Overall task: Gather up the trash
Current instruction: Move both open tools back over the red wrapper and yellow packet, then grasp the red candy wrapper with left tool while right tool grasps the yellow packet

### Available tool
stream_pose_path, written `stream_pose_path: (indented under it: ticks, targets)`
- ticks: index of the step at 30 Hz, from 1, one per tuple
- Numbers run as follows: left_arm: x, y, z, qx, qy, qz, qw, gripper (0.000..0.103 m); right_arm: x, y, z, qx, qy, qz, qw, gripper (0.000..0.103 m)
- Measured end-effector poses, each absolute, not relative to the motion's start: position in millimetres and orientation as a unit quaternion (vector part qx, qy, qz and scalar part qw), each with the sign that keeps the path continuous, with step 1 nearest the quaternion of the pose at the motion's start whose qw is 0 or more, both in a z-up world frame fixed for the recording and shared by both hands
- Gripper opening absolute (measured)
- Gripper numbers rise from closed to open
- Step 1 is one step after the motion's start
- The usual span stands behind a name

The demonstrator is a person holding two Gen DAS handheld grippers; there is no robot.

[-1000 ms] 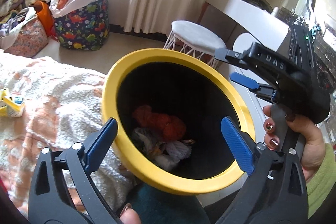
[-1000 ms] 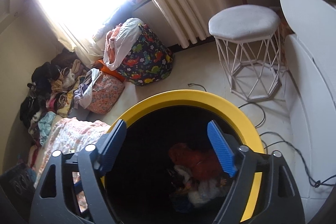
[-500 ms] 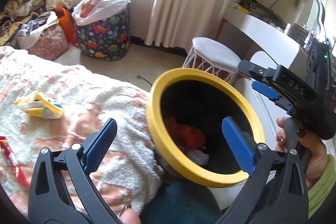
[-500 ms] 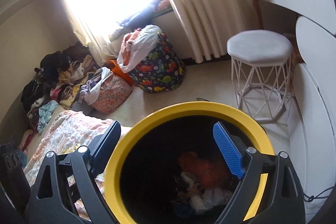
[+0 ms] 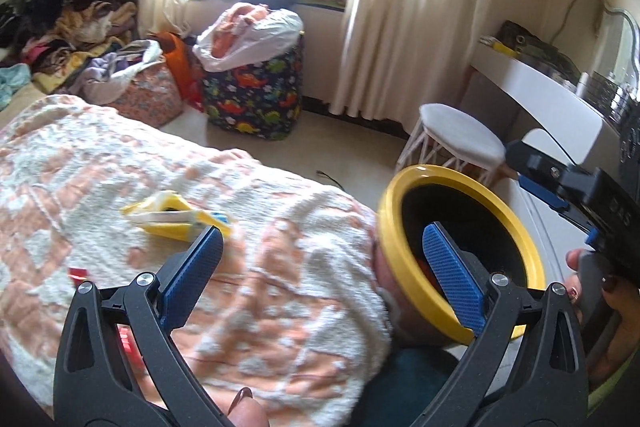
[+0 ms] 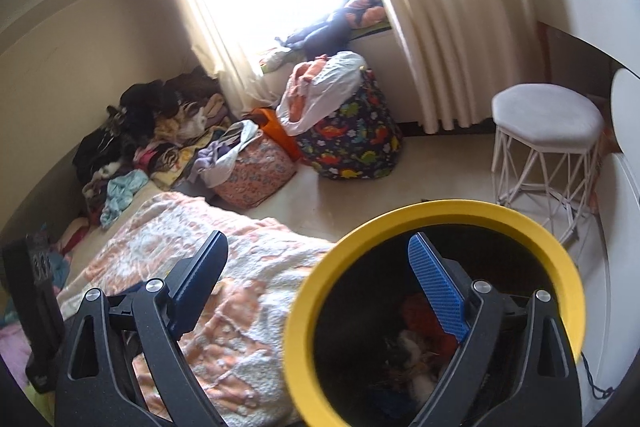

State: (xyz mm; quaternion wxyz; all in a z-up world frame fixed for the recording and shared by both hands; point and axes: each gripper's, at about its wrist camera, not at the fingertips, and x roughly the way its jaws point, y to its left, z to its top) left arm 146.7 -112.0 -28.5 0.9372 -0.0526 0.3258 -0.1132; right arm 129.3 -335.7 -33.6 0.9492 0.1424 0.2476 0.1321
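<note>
- Both claws, left (image 5: 320, 263) and right (image 6: 320, 279), are gaping wide, gripping nothing; the right's jaws have just been opening.
- A yellow wrapper (image 5: 176, 215) is lying mid-bed (image 5: 100, 163).
- The bin (image 6: 432, 215) is sitting beside the bed's edge, trash (image 6: 416, 343) inside.

Yellow wrapper (image 5: 176, 217) on blanket; yellow-rimmed bin (image 5: 460, 251) beside.
</note>
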Motion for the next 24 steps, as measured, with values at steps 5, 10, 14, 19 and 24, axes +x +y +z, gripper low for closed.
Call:
stream_pose_path:
  ticks: [5, 10, 14, 19, 24]
  targets:
    - [143.9, -86.4, -26.6, -0.059, 0.315, -0.09, 0.943, 0.092, 132.1, -309.8, -32.7, 0.116, 0.255, 0.15, 0.948, 0.089]
    - [145.0, -62.7, -27.3, -0.066, 0.312, -0.069, 0.945, 0.092, 138.8, -279.6, -35.2, 0.097, 0.271, 0.168, 0.943, 0.089]
    - [143.9, -40.4, -31.3, -0.072, 0.311, -0.044, 0.947, 0.092, 149.6, -257.1, -38.1, 0.087, 0.286, 0.182, 0.937, 0.089]
    - [144.3, -7.1, -42.3, -0.089, 0.324, -0.007, 0.942, 0.092, 166.8, -229.2, -46.7, 0.086, 0.308, 0.199, 0.926, 0.089]
    - [144.8, 23.9, -55.8, -0.111, 0.342, 0.022, 0.933, 0.092, 183.5, -201.7, -59.5, 0.083, 0.332, 0.214, 0.915, 0.089]
